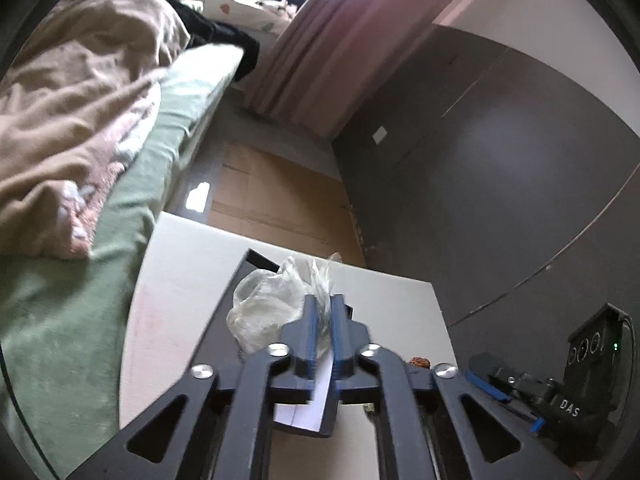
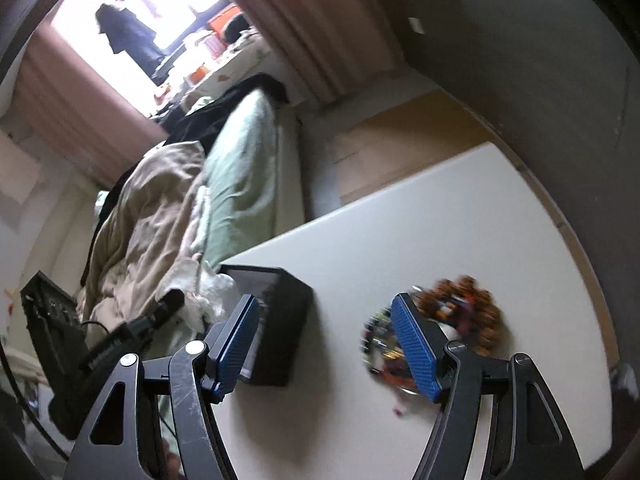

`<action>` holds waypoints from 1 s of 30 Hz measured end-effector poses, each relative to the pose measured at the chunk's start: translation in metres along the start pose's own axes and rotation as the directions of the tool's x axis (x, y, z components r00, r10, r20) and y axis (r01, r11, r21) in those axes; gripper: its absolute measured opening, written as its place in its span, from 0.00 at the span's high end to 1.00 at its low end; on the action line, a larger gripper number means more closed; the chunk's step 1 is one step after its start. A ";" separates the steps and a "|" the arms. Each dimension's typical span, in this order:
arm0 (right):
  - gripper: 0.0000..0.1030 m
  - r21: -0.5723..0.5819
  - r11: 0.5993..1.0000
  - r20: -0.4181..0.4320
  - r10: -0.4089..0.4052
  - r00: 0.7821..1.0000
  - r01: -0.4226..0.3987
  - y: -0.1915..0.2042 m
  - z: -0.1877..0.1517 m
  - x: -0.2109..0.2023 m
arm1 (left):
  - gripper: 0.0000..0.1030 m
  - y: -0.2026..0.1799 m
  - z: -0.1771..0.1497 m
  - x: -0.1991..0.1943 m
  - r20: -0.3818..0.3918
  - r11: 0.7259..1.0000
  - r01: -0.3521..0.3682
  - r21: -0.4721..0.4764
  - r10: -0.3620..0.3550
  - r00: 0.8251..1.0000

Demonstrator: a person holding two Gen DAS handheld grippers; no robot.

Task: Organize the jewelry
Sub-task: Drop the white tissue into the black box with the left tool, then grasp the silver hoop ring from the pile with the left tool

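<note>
The left gripper [image 1: 325, 308] pinches a clear plastic bag [image 1: 272, 304] above the black box [image 2: 276, 320] on the table [image 2: 460, 216]. The right gripper [image 2: 336, 344] is released and empty, and the jewelry pile [image 2: 460, 312] lies just ahead by its right finger, nearer to this hand

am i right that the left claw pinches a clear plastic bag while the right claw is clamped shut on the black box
Not quite. The left claw does pinch the clear plastic bag, but the right claw stands open with nothing between its pads; the black box sits untouched on the table, as the right wrist view shows.
</note>
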State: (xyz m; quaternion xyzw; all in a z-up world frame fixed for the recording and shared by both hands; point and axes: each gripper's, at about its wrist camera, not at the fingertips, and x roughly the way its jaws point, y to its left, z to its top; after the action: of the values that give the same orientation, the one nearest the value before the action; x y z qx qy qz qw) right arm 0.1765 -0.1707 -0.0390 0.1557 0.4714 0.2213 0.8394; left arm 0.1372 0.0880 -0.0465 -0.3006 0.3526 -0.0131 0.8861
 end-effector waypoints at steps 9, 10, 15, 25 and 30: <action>0.33 0.071 0.997 0.021 0.012 1.000 -0.013 -0.032 0.007 -0.022 | 0.16 -0.006 -0.010 -0.015 0.108 0.996 -0.083 0.023 0.080 0.991; 0.33 0.076 0.997 0.023 0.009 1.000 -0.011 -0.036 0.007 -0.025 | 0.16 -0.007 -0.011 -0.016 0.111 0.996 -0.084 0.025 0.081 0.990; 0.33 0.087 0.996 0.022 -0.007 1.000 0.006 -0.049 0.005 -0.039 | 0.16 -0.033 -0.023 -0.019 0.118 0.992 -0.071 0.101 0.059 0.991; 0.33 0.130 0.990 -0.006 -0.059 0.998 0.060 -0.084 -0.001 -0.054 | 0.17 -0.090 -0.063 -0.004 0.047 0.964 -0.001 0.265 -0.012 0.999; 0.33 0.146 0.986 -0.004 -0.080 0.997 0.079 -0.094 0.000 -0.059 | 0.17 -0.110 -0.083 0.011 -0.006 0.949 0.014 0.316 -0.013 1.000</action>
State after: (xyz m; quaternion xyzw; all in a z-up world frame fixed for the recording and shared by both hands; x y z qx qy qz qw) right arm 0.1702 -0.2818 -0.0408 0.1980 0.4912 0.1525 0.8344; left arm 0.1141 -0.0482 -0.0413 -0.1574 0.3457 -0.0761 0.9219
